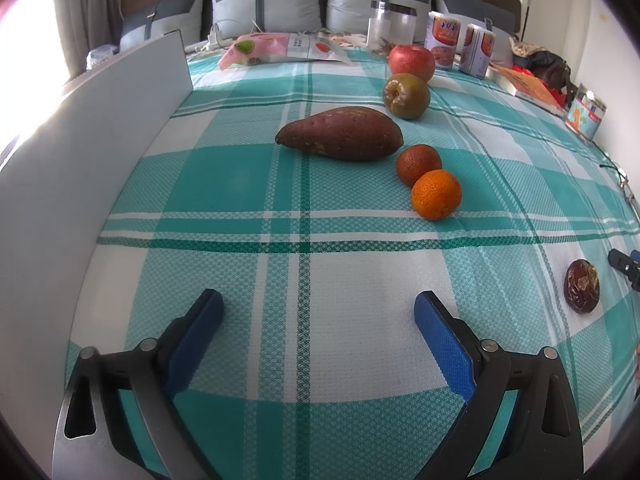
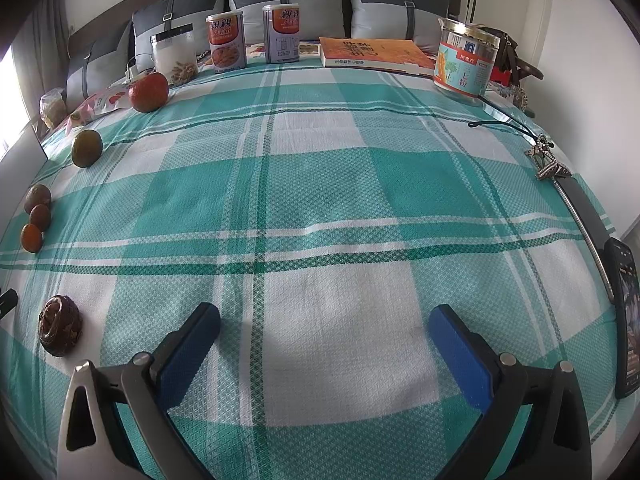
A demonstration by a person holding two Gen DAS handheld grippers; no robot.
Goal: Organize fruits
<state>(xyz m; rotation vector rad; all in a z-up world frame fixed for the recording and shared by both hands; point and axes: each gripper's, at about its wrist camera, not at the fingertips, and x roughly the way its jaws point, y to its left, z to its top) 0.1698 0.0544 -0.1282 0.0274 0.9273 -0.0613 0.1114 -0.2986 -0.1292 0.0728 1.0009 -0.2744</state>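
Note:
On the teal plaid cloth, a diagonal row of produce runs away from my left gripper (image 1: 318, 304): a bright orange (image 1: 436, 195), a dark reddish orange (image 1: 418, 165), a sweet potato (image 1: 340, 133), a green-brown fruit (image 1: 406, 96) and a red apple (image 1: 412, 62). A dark wrinkled fruit (image 1: 582, 286) lies apart at the right; it also shows in the right wrist view (image 2: 60, 325), left of my right gripper (image 2: 324, 318). Both grippers are open and empty, low over the cloth.
A white board (image 1: 120, 120) stands along the left edge. At the back are snack bags (image 1: 256, 50), a clear jar (image 2: 174, 58), two cans (image 2: 226, 42), a book (image 2: 376, 54) and a tin (image 2: 466, 60). A phone (image 2: 628, 320) and keychain (image 2: 546, 160) lie at the right.

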